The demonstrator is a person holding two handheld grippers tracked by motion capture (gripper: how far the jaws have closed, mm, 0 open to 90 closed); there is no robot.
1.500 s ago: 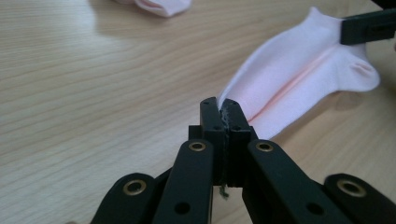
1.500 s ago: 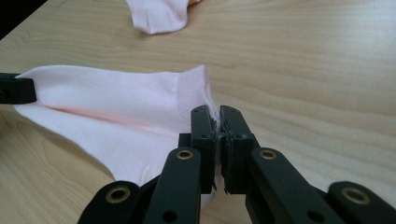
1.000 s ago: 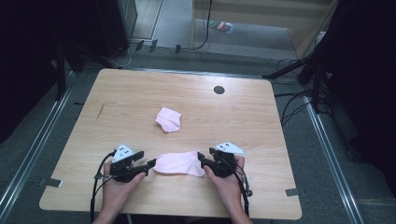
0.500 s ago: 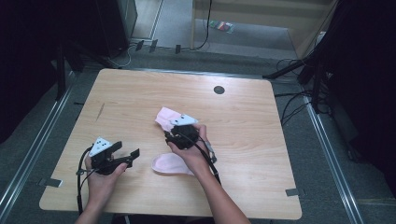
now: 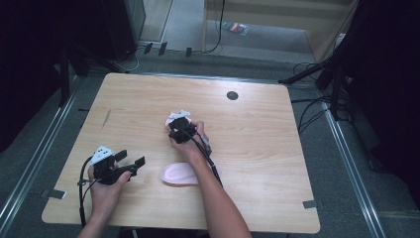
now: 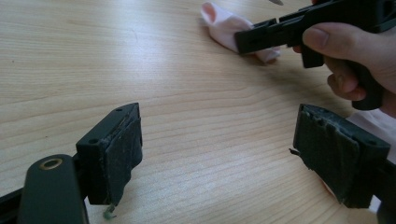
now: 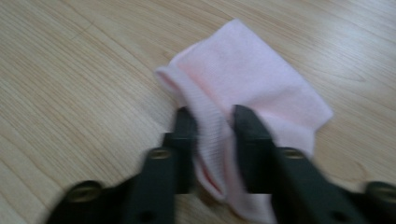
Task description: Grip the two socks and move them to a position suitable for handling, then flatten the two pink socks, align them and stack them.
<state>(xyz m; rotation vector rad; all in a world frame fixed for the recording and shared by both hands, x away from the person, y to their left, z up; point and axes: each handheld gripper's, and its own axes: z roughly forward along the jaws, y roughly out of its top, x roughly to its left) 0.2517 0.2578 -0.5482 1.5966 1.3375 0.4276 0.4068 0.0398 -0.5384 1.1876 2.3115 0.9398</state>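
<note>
Your left gripper [image 5: 130,163] sits low over the bare wood surface [image 5: 277,148] near the front left, its jaws spread wide with nothing between them. Just to its right lies a flat pink sock [image 5: 179,174], partly under your right forearm. Farther back, near the middle, your right gripper [image 7: 212,128] has just been closing, and its jaws now pinch the ribbed edge of the other pink sock [image 7: 252,79].
</note>
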